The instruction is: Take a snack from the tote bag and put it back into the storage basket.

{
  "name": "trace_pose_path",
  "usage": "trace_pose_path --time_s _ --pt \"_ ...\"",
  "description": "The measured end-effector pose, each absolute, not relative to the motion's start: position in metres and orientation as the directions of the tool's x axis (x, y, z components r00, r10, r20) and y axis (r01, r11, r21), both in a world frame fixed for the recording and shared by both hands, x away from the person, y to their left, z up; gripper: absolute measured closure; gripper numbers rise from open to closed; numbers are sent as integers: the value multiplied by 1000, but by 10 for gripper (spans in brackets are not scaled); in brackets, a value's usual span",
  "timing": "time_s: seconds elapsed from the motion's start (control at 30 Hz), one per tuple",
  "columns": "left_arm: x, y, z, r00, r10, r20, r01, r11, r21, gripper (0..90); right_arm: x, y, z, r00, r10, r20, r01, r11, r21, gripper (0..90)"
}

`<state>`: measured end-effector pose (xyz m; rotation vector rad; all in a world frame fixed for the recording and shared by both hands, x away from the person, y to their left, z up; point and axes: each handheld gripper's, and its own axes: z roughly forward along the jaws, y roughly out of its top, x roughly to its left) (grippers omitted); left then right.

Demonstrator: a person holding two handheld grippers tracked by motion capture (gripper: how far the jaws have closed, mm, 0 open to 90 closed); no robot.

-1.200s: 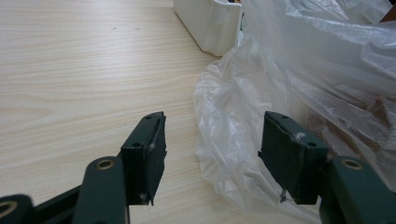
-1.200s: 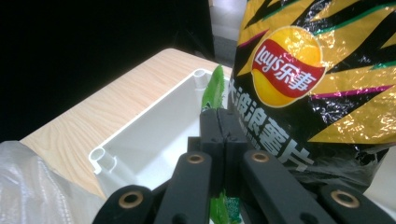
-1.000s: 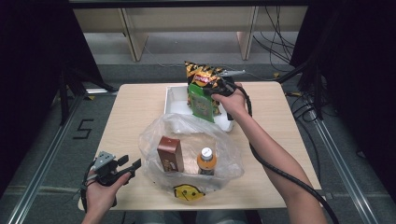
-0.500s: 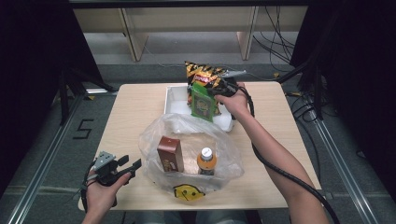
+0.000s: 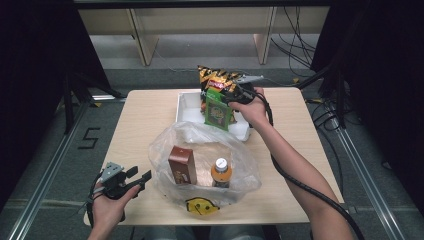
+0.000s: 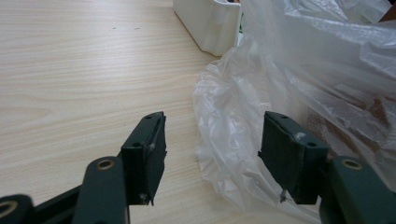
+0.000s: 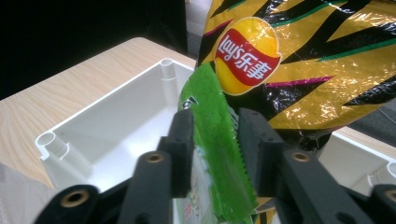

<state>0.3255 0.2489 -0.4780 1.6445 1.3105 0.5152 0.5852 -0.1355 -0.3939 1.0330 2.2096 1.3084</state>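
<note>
My right gripper point(image 5: 231, 96) is shut on the top edge of a green snack packet point(image 5: 218, 111), which hangs above the white tray point(image 5: 186, 106). In the right gripper view the green snack packet point(image 7: 215, 154) is pinched between the jaws of the right gripper point(image 7: 214, 140), with a black and gold Lay's chip bag point(image 7: 299, 60) just behind it. The chip bag point(image 5: 218, 78) stands at the tray's far side. My left gripper point(image 5: 139, 178) rests open at the table's front left, beside a clear plastic bag point(image 5: 200, 160). The plastic bag point(image 6: 280, 84) lies just beyond the left gripper point(image 6: 212, 149).
Inside the plastic bag stand a brown carton point(image 5: 182, 165) and an orange-capped bottle point(image 5: 221, 171). A yellow printed mark point(image 5: 200, 206) shows on the bag near the table's front edge. The white tray point(image 6: 208, 21) is behind the bag. Light wooden table point(image 5: 145, 120) has bare room at left.
The right gripper has carried the green packet slightly right and down over the tray. The left gripper has stayed in place.
</note>
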Motion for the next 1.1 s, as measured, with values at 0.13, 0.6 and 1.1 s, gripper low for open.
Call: trace_pose_path --time_s 0.13,0.6,1.1 --pt "326 249 -478 349 910 -223 516 12 857 398 583 -137 -393 -662 748 52 393 287 874 587" --pt "325 248 -478 344 912 -221 511 16 860 398 562 -148 -387 -639 766 70 386 240 891 541" --pt "325 247 -478 346 913 -216 514 8 858 398 542 -158 -383 -667 736 115 409 234 882 780"
